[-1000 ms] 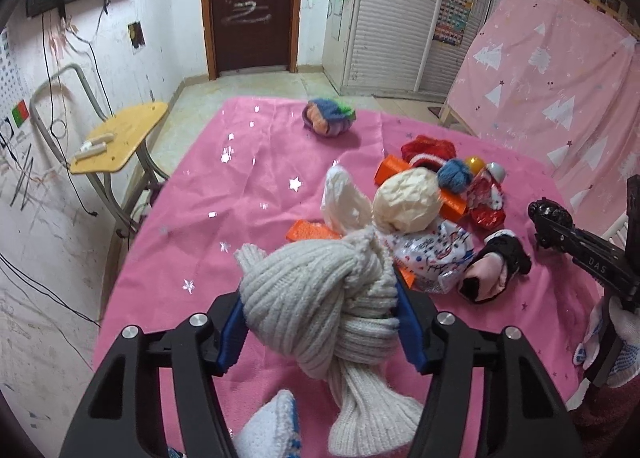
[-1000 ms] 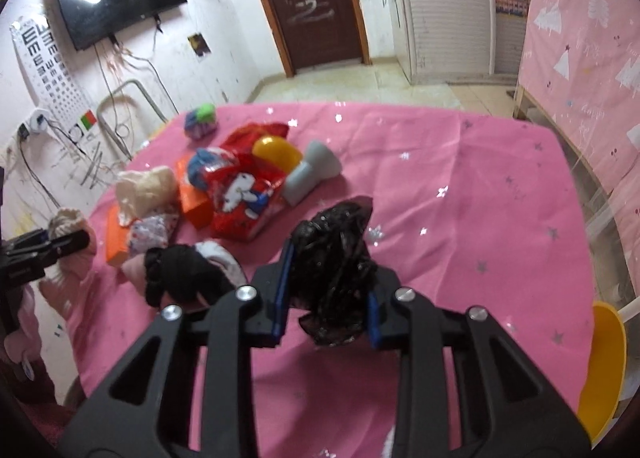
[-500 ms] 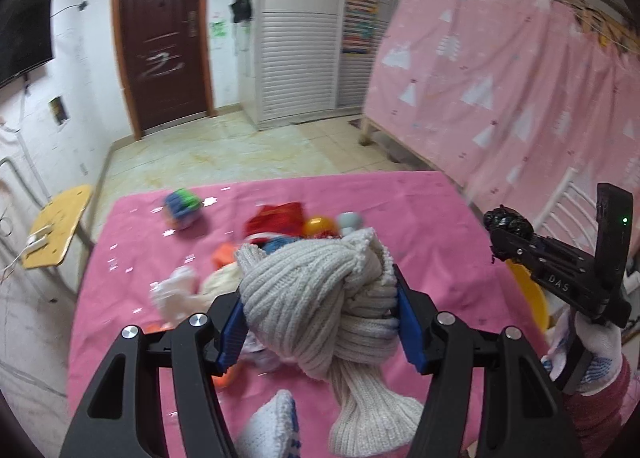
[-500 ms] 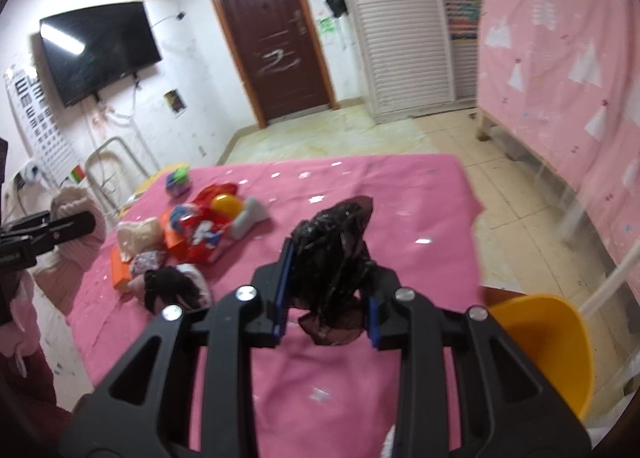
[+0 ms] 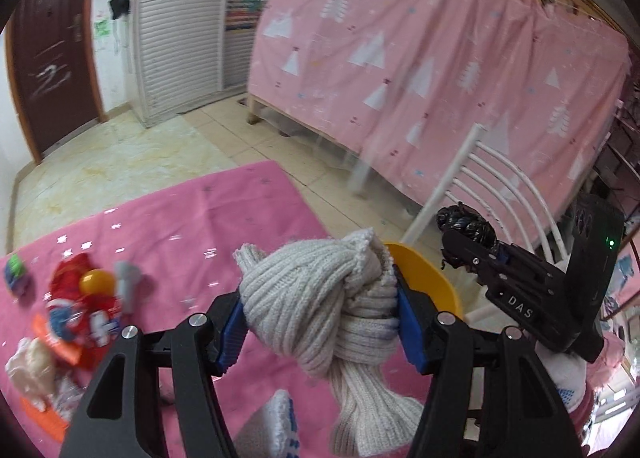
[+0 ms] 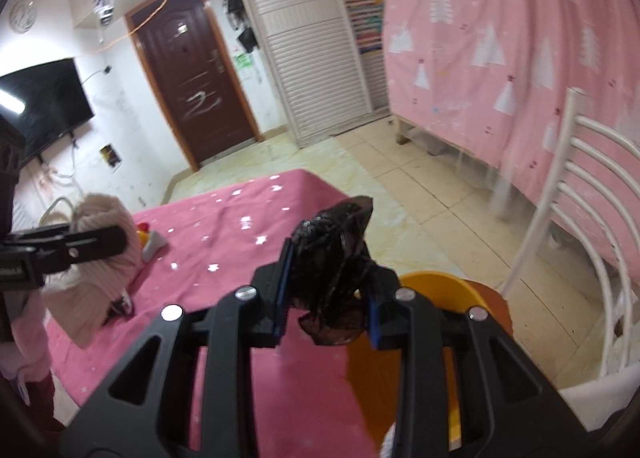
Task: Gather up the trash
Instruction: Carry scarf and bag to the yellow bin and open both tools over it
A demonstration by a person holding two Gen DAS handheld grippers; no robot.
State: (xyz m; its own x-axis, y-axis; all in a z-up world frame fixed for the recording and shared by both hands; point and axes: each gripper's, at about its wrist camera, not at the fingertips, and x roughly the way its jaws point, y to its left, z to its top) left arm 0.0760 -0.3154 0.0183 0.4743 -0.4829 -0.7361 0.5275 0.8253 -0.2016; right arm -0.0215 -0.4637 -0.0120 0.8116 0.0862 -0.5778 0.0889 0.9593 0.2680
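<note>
My left gripper (image 5: 320, 322) is shut on a knotted cream knitted cloth (image 5: 320, 298), whose tail hangs down below the blue pads. My right gripper (image 6: 326, 298) is shut on a crumpled black plastic bag (image 6: 332, 258). In the left wrist view the right gripper (image 5: 464, 234) shows at the right with the black bag (image 5: 464, 217) at its tip. A yellow bin (image 6: 440, 290) stands just past the table's right edge, behind both gripped things; its rim (image 5: 424, 270) peeks out beside the knitted cloth. The left gripper (image 6: 100, 242) with the cloth (image 6: 104, 242) shows at the left of the right wrist view.
The pink starred tablecloth (image 5: 224, 217) carries a heap of red wrappers, a yellow ball (image 5: 96, 282) and other trash at the left. A white slatted chair (image 6: 580, 197) stands beside the bin. A pink curtain (image 5: 440, 77) hangs behind, with tiled floor (image 6: 420, 185) between.
Both views have swung to the right, away from the trash heap and toward the chair and yellow bin. Both grips are unchanged, cloth in the left and black bag in the right.
</note>
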